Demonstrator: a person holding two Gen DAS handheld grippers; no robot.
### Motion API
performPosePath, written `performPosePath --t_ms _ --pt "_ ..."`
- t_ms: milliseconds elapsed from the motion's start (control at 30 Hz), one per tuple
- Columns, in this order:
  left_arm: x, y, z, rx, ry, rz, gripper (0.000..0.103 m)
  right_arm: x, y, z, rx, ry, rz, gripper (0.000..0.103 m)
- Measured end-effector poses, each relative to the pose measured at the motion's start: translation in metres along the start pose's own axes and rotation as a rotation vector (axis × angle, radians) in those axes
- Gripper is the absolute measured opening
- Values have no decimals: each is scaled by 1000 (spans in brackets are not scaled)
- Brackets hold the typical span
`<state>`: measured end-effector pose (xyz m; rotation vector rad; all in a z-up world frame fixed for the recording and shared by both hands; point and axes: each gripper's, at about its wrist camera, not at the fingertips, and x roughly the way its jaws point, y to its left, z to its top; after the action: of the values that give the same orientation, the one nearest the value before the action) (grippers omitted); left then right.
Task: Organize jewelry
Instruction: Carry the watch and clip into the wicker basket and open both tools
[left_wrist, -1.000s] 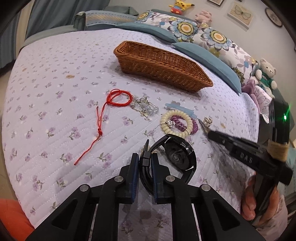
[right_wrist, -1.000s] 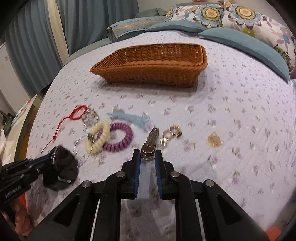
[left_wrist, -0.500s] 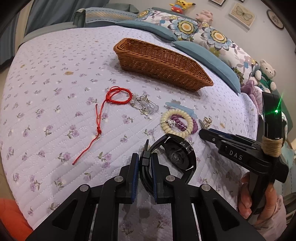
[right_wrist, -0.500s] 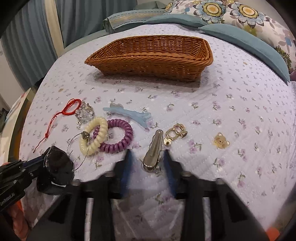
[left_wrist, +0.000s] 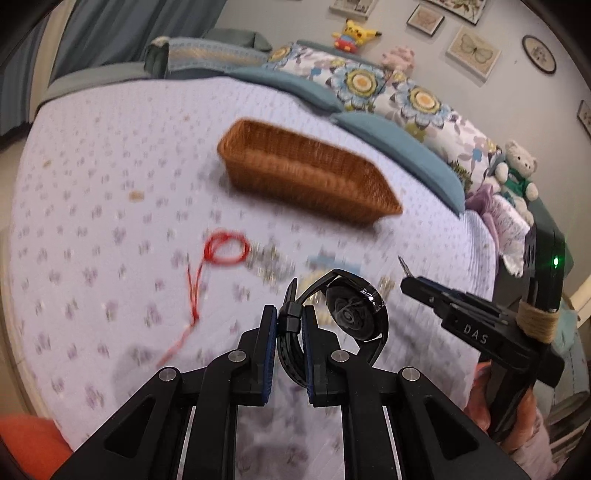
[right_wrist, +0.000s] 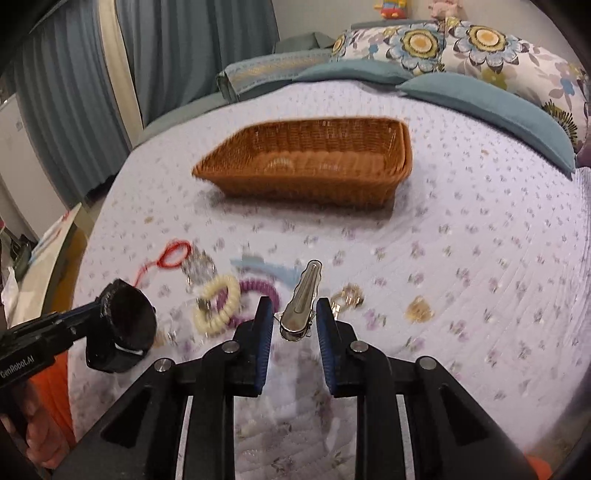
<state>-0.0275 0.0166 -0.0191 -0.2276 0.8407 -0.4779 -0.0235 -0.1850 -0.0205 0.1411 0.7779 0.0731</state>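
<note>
Basket (right_wrist: 306, 162) lies ahead of both grippers, toward bed's pillow edge, long axis crosswise to right gripper's approach. Left gripper (left_wrist: 289, 325) clamps black watch (left_wrist: 354, 314) by strap, lifted off quilt (right_wrist: 480, 258). Right gripper (right_wrist: 294, 317) nearer basket; jaws part-open, silver hair clip (right_wrist: 301, 301) between them, pointing at basket; contact unclear. Remaining jewelry sits near bed's front edge.
</note>
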Motion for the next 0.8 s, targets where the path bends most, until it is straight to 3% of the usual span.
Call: performPosePath --t_ms 233,500,600,800 --pt "19 -13 80 54 -70 13 13 1 -12 72 25 -86 1 26" --pt "118 -9 190 33 -34 32 13 81 -38 152 70 -45 -19 26" --pt "156 -4 208 18 2 52 13 111 -48 166 88 -9 -8 26" --pt "217 -4 214 40 90 125 14 155 -55 174 99 77 -23 26"
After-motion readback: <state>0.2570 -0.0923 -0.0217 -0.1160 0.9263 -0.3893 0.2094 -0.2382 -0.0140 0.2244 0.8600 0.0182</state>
